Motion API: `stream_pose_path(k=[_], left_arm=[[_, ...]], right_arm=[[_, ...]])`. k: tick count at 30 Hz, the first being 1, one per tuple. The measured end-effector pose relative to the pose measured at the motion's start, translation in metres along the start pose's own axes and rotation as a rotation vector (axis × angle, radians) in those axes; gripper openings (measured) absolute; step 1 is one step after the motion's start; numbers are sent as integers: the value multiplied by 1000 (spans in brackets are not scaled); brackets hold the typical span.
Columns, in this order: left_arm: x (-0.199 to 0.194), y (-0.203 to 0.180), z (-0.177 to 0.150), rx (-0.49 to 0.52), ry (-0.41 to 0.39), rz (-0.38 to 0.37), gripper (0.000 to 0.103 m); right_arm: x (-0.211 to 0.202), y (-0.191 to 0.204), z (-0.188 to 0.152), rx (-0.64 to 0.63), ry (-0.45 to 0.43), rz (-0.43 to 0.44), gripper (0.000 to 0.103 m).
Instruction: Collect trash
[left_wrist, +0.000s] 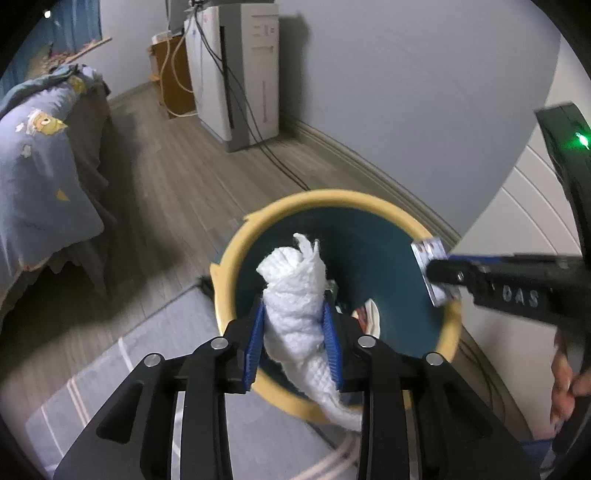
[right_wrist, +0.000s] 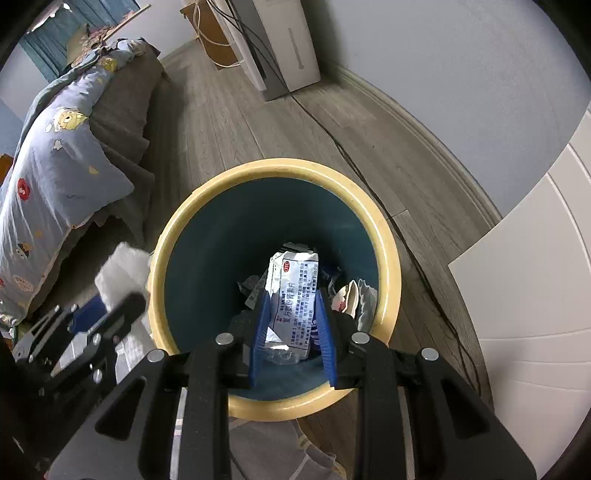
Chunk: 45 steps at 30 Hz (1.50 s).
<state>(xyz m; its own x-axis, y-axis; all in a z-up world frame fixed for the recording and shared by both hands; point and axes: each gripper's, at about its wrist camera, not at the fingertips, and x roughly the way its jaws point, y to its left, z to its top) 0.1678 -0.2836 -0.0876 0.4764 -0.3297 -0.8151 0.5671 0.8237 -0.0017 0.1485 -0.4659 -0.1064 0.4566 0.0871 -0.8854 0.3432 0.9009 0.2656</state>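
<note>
At the left, the left tongs (left_wrist: 295, 328) are clamped narrow on a wad of white tissue (left_wrist: 295, 295), its twisted top standing above the blue pads (left_wrist: 255, 347) and a tail hanging below them. The wad sits over the near-left rim of the bin (left_wrist: 236, 258), which stands on the wooden floor (left_wrist: 177, 177) beside a grey rug (left_wrist: 140, 369). From the right wrist view the tissue looks to hang just outside or right at that rim, so the safest course is probably to carry the left tongs further in toward the bin's middle before opening, and to open wide so the soft paper does not cling to a pad. The dangling tail may catch on the yellow lip; lifting slightly first should clear it.

Moving right, the right tongs (right_wrist: 290, 325) grip a silver foil sachet (right_wrist: 293, 291) printed with red and blue text, held well inside the bin's opening above other wrappers (right_wrist: 351, 295) at the bottom. It is already well placed: a plain release should drop it in. Letting it go first would free space for the left tongs. A black cable (right_wrist: 354, 162) runs along the floor past the bin's right side, well apart from both tongs.
</note>
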Motion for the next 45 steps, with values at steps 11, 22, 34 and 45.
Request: stream_pose_path(k=[11, 22, 34, 45], left_arm=[[-13, 15, -3, -50, -40, 38, 82], [-65, 61, -47, -176, -46, 109, 96], [-139, 120, -114, -253, -30, 244, 97], [-157, 136, -217, -423, 65, 251, 97]], right_arm=[[-10, -3, 5, 38, -42, 25, 69], [-32, 16, 10, 7, -103, 37, 97], [-57, 79, -5, -151, -143, 58, 97], [-60, 166, -48, -370, -97, 143, 97]])
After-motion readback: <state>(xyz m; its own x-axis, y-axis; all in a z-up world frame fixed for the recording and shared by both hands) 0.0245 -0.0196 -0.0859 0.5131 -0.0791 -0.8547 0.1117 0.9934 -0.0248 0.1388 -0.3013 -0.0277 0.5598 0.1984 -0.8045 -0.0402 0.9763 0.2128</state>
